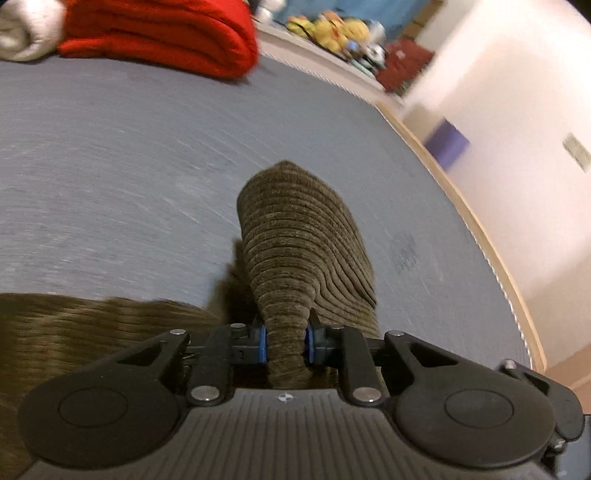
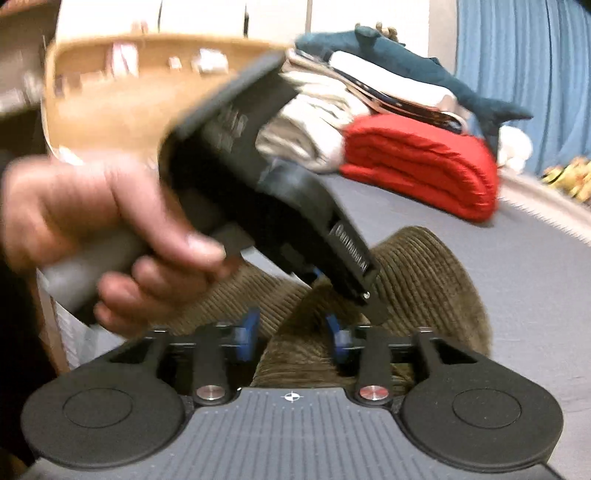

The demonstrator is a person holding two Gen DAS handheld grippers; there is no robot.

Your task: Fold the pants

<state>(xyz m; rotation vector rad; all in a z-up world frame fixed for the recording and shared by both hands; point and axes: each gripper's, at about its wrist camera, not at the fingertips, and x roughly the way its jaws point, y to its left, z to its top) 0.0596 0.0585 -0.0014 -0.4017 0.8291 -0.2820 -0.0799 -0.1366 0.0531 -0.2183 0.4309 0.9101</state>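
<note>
Left wrist view: my left hand-held gripper (image 1: 286,341) sits at 6 o'clock, its blue-padded fingers (image 1: 261,343) pinched tight on a bunched fold of the olive corduroy pants (image 1: 299,240). That fold rises past the fingers toward the middle of the view, and more of the pants trails off, blurred, toward 8 o'clock. Beneath lies a grey-blue bed (image 1: 110,166). A folded red blanket (image 1: 166,33) sits on the bed at 11 o'clock, with pale fabric (image 1: 26,29) just beside it. Yellow plush toys (image 1: 332,29) line the far edge at 1 o'clock.

Right wrist view: my right hand-held gripper (image 2: 293,334) is at 6 o'clock, its fingers partly spread, with the pants (image 2: 424,266) lying between and under them; I cannot tell whether the pads are gripping. My left hand (image 2: 110,236), blurred, fills 9 o'clock, holding the left hand-held gripper (image 2: 343,288), whose tip meets the pants near centre. The red blanket (image 2: 424,166) lies at 1 o'clock beside a stack of pale linens (image 2: 317,122), with a dark blue plush shark (image 2: 406,62) on top.
</note>
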